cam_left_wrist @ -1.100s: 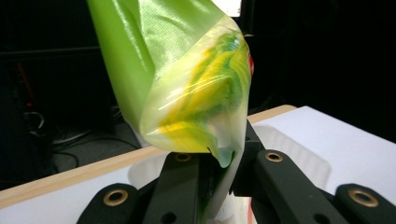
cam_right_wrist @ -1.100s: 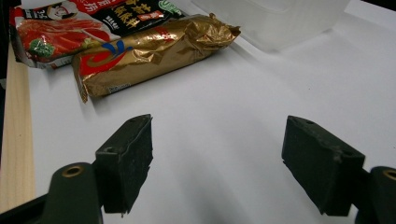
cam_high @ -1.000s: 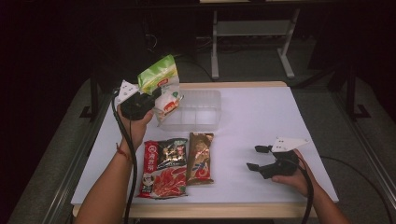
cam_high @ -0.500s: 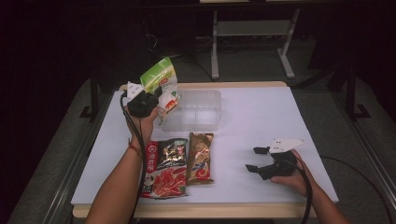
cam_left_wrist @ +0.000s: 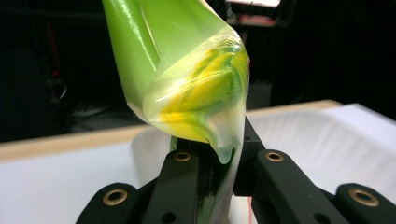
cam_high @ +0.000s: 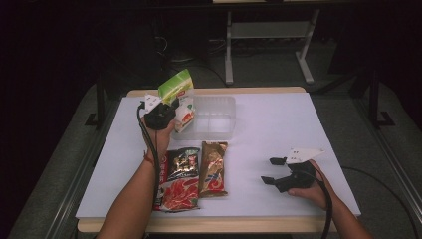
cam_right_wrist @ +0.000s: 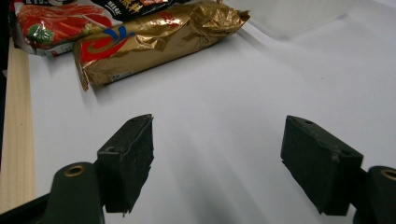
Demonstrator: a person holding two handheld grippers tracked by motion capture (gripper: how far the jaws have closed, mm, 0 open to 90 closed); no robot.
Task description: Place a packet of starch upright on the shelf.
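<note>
White sheet (cam_high: 278, 139) over a pale wood tabletop, wood edge bare along near and far sides. Dark room beyond; grey floor, white frame legs (cam_high: 268, 45) behind table, black posts at both sides.

High view: left gripper (cam_high: 166, 102) raised over far-left part of table, clamped on a green snack bag (cam_high: 175, 85), bag upright and tilted, hanging beside left wall of a clear plastic box (cam_high: 214, 117). White and red panel on bag's lower part; print too small to read. Box at far middle of sheet. Red-and-black snack pack (cam_high: 180, 181) and gold bar pack (cam_high: 214, 169) flat and side by side near front-left, edges touching or nearly so. Writing on both illegible. Right gripper (cam_high: 271, 172) low near front-right, well apart from packs, jaws spread, nothing between.

Left gripper view: black jaws pressed together on bag's lower seam (cam_left_wrist: 219, 154); glossy green film above, yellow-green swirl through clear patch. No legible label. White sheet and wood edge behind, then darkness.

Right gripper view: jaws wide apart over bare white sheet, empty. Gold bar pack (cam_right_wrist: 154, 42) ahead-left, crinkled foil, red patch with blue-white mark, small label block unreadable. Red pack (cam_right_wrist: 56, 23) past it, vegetable picture at corner. Box base (cam_right_wrist: 299, 16) at top right. Wood strip (cam_right_wrist: 16, 140) along left.
</note>
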